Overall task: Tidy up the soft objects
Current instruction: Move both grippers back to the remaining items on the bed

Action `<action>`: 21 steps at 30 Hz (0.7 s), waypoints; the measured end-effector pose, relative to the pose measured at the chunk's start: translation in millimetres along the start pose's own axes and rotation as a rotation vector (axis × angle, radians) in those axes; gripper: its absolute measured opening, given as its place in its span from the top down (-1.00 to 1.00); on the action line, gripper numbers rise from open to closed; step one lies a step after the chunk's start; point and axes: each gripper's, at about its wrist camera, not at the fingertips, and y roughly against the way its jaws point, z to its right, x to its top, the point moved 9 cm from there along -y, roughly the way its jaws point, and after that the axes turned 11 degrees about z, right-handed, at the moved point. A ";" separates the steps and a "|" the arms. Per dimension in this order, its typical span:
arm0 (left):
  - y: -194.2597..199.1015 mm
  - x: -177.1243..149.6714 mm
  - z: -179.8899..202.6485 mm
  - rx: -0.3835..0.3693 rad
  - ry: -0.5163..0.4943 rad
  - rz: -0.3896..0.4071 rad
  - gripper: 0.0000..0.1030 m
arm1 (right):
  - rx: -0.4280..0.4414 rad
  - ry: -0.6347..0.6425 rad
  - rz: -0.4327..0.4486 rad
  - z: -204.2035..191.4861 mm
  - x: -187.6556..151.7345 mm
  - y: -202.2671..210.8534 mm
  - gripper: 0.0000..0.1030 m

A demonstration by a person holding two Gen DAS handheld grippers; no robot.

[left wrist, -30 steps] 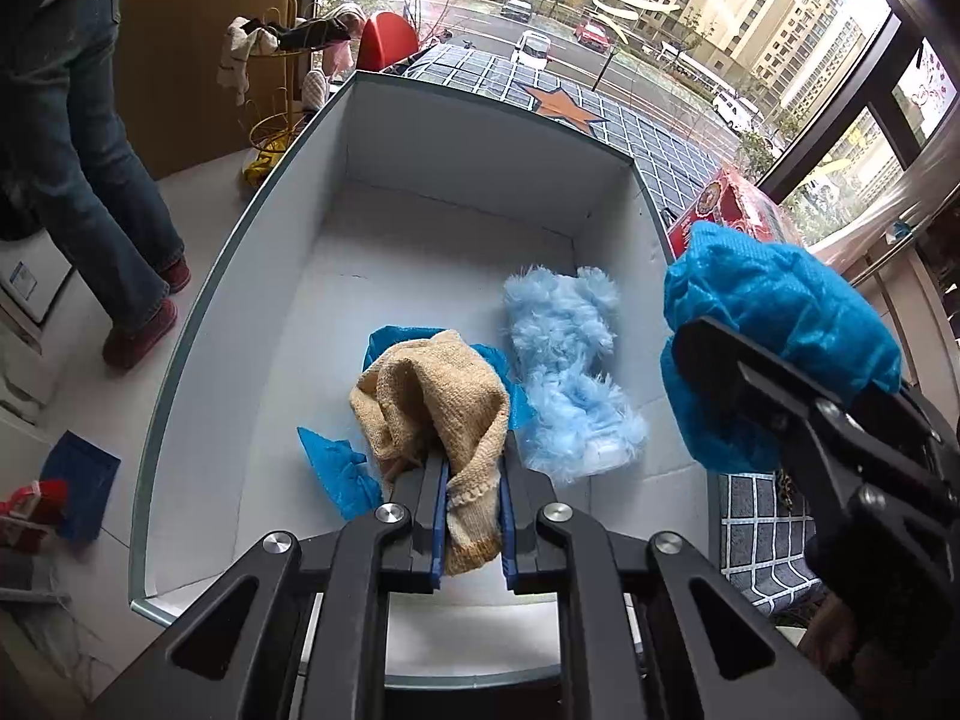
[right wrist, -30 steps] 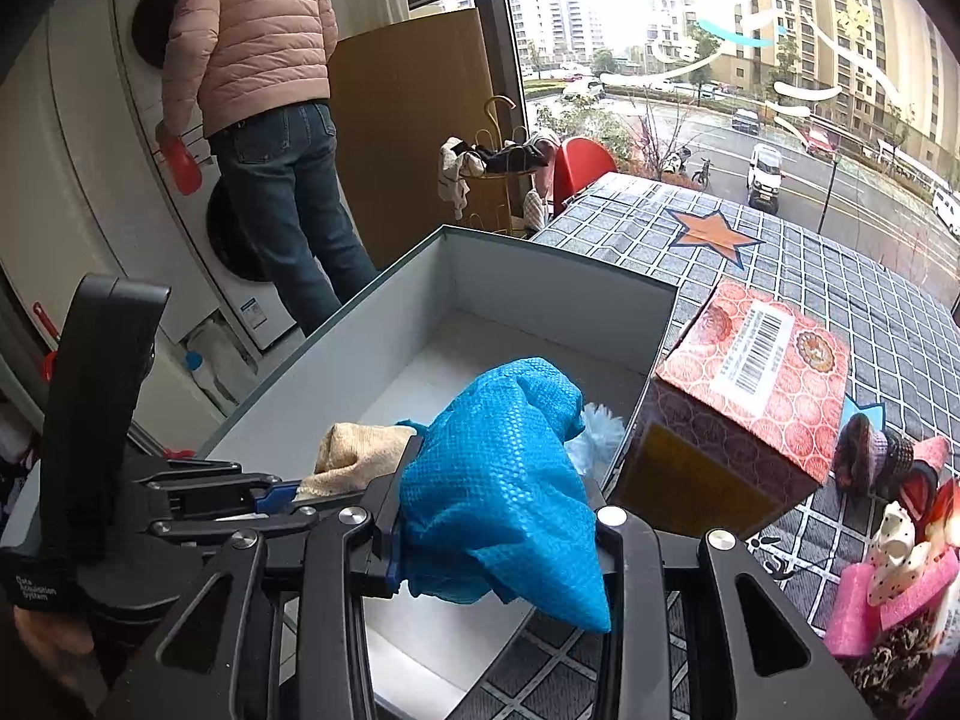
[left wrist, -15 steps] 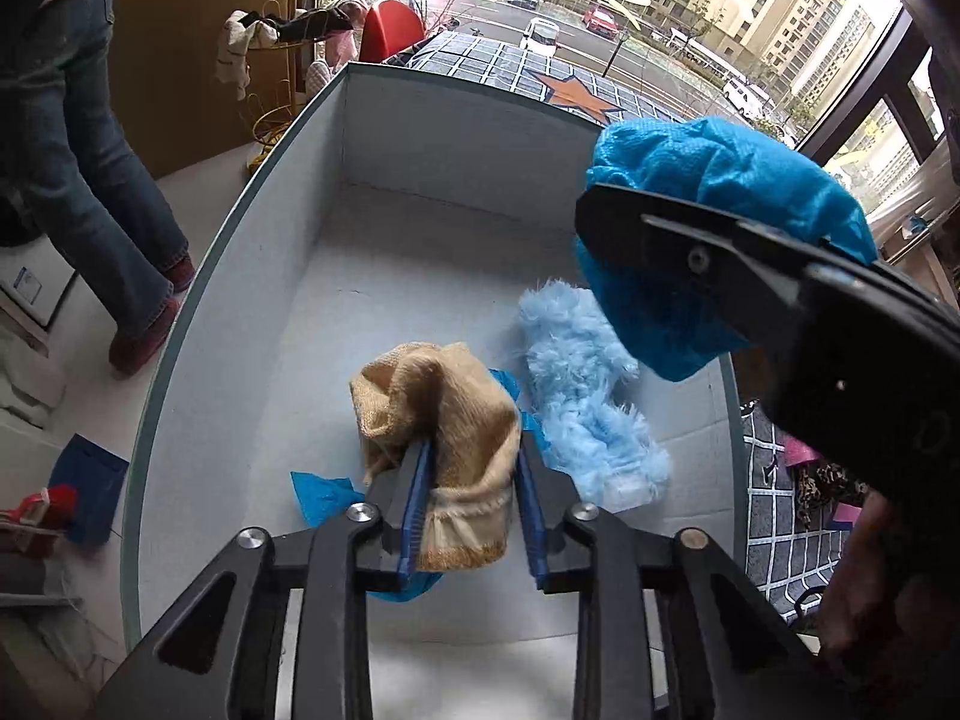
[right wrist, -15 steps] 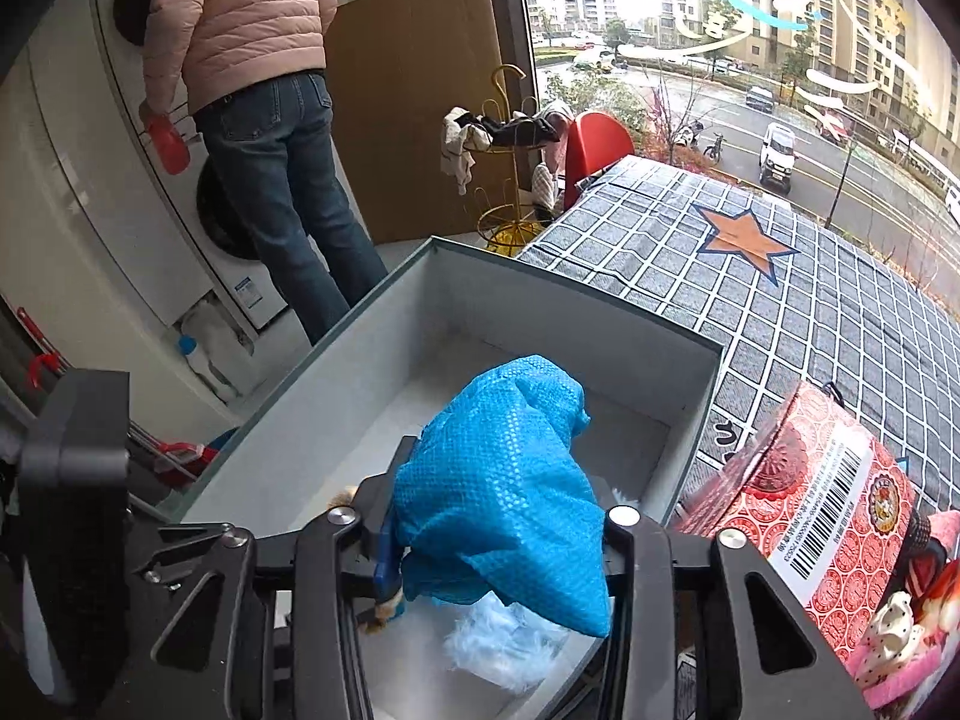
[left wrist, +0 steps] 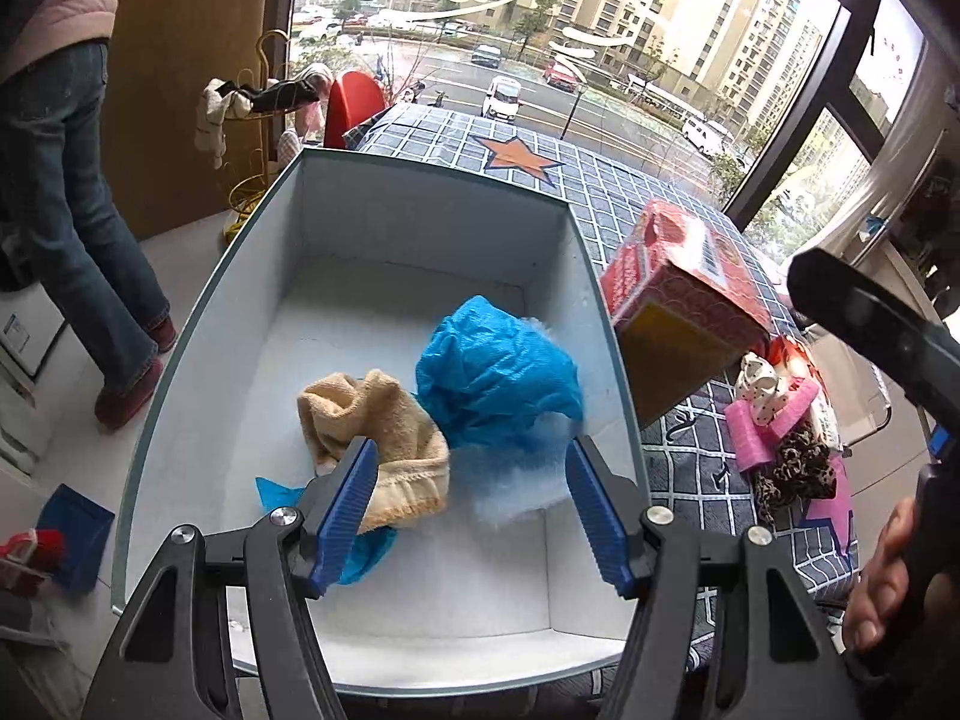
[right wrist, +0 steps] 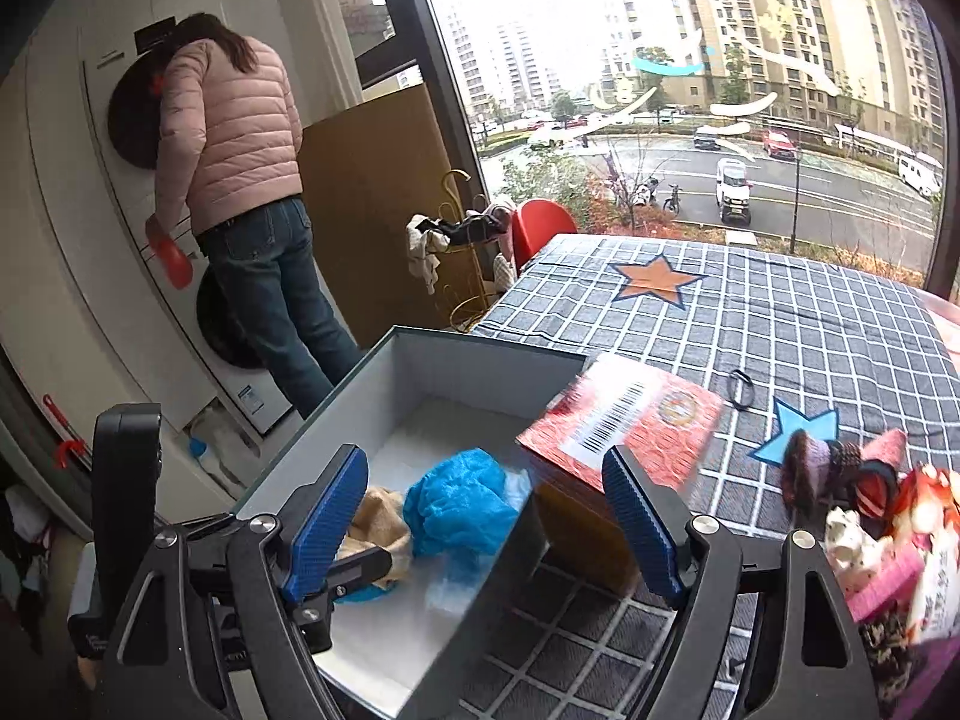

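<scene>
Your left hand-held gripper [left wrist: 471,507] hangs over the near end of the grey box [left wrist: 198,324], jaws opening, the tan knit cloth [left wrist: 384,426] lying free just at its left pad. Your right hand-held gripper [right wrist: 486,519] is also opening, with nothing between its pads. Inside the box, the blue crumpled cloth [left wrist: 498,378] sits right of the tan one, over pale fluffy fabric [left wrist: 522,474]. On the checked tabletop [right wrist: 780,324], a red carton [right wrist: 624,420] lies just right of the box.

Matt white box [left wrist: 420,222] holds terry towel [left wrist: 384,420].
</scene>
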 end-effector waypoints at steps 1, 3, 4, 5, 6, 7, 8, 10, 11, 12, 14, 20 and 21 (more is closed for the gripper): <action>2.3 -0.3 5.3 -0.004 -0.013 0.007 -0.33 | -0.009 -0.013 0.002 6.2 -1.7 8.2 -0.59; 10.2 0.1 17.2 -0.006 -0.043 0.033 -0.34 | -0.041 -0.038 -0.002 20.2 -9.7 27.7 -0.59; 14.7 0.9 24.2 -0.001 -0.060 0.047 -0.37 | -0.063 -0.043 0.003 27.3 -13.3 38.4 -0.59; 19.5 0.6 32.7 -0.002 -0.082 0.061 -0.40 | -0.082 -0.046 0.009 34.9 -17.3 48.8 -0.59; 24.5 0.2 42.2 -0.011 -0.106 0.075 -0.47 | -0.109 -0.048 0.010 43.4 -23.4 59.4 -0.59; 29.1 -0.9 53.3 -0.022 -0.133 0.088 -0.52 | -0.136 -0.048 0.008 50.4 -30.0 68.8 -0.59; 33.0 -3.3 65.8 -0.038 -0.162 0.094 -0.52 | -0.176 -0.051 -0.001 62.6 -39.3 76.5 -0.59; 35.6 -11.3 92.8 -0.084 -0.216 0.083 -0.54 | -0.250 -0.066 -0.043 85.4 -63.2 87.6 -0.59; 34.4 -18.3 106.2 -0.105 -0.237 0.068 -0.55 | -0.289 -0.077 -0.068 98.1 -76.1 92.1 -0.59; 31.2 -26.8 118.8 -0.122 -0.258 0.046 -0.56 | -0.328 -0.088 -0.090 110.3 -89.4 96.6 -0.59; 21.1 -49.0 145.0 -0.166 -0.305 -0.015 -0.56 | -0.396 -0.121 -0.143 134.8 -118.2 105.9 -0.59; -20.3 -113.8 198.2 -0.214 -0.442 -0.190 -0.56 | -0.500 -0.200 -0.229 178.7 -169.3 126.9 -0.59; -26.9 -120.5 202.5 -0.220 -0.441 -0.215 -0.56 | -0.511 -0.202 -0.235 183.6 -174.4 130.0 -0.59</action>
